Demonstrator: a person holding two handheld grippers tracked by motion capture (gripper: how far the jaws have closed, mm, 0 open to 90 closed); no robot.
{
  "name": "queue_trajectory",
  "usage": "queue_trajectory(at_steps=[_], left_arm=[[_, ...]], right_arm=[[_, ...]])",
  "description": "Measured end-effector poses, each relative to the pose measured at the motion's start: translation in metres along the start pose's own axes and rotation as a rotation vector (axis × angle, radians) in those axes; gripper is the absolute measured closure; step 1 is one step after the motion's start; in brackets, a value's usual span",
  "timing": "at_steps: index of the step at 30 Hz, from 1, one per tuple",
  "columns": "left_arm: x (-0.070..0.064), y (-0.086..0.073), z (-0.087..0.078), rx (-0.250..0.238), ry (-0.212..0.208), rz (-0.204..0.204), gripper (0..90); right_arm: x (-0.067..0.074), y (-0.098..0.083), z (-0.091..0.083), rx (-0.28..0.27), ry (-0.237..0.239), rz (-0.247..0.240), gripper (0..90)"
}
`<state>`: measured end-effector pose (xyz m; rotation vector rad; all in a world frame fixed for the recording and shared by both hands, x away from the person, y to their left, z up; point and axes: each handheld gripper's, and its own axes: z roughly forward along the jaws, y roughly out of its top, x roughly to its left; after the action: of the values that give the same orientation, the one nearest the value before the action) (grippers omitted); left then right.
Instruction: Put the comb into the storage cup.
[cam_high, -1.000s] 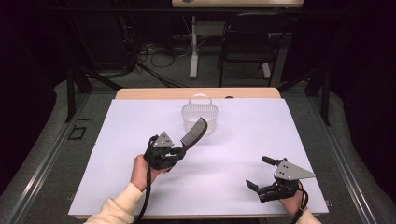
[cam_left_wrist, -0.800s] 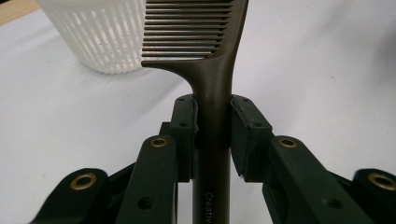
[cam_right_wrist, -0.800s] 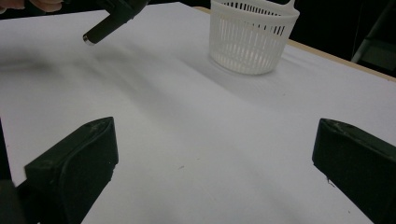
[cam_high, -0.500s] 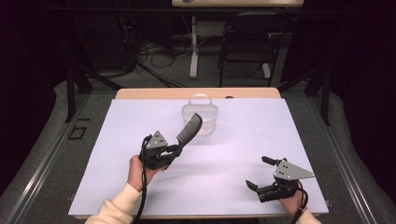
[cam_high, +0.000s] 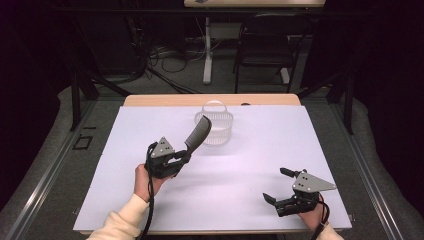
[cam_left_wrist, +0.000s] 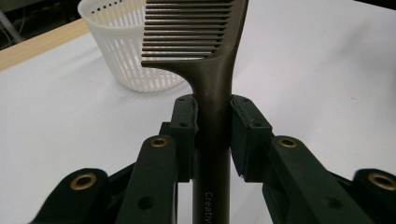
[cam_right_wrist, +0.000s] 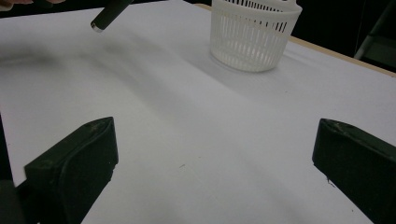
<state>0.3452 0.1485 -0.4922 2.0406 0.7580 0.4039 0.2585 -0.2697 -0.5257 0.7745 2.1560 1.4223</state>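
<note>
My left gripper (cam_high: 184, 156) (cam_left_wrist: 212, 126) is shut on the handle of a dark comb (cam_high: 197, 134) (cam_left_wrist: 215, 70). The comb rises at a slant above the table, its toothed end reaching toward a small white slatted basket (cam_high: 215, 129) (cam_left_wrist: 122, 44) at the table's far middle. The comb's handle end (cam_right_wrist: 108, 13) pokes in at the top left of the right gripper view, where the basket (cam_right_wrist: 250, 35) stands farther off. Near the front right of the table my right gripper (cam_high: 278, 185) (cam_right_wrist: 215, 163) rests low with its jaws wide open and nothing between them.
A white sheet (cam_high: 260, 160) covers the table, with a strip of bare wood (cam_high: 165, 100) along the far edge. A chair (cam_high: 265, 45) and a table leg (cam_high: 207, 50) stand on the floor beyond.
My left gripper has drifted slightly left and back with the comb, tilting the comb more upright. The right gripper has stayed put.
</note>
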Motion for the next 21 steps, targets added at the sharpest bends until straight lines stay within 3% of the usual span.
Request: queue_trajectory(at_steps=[21], left_arm=[[0.011,0.013,0.005,-0.017,0.028,0.018,72.6]], right_arm=[[0.000,0.000,0.000,0.001,0.001,-0.002,0.0]])
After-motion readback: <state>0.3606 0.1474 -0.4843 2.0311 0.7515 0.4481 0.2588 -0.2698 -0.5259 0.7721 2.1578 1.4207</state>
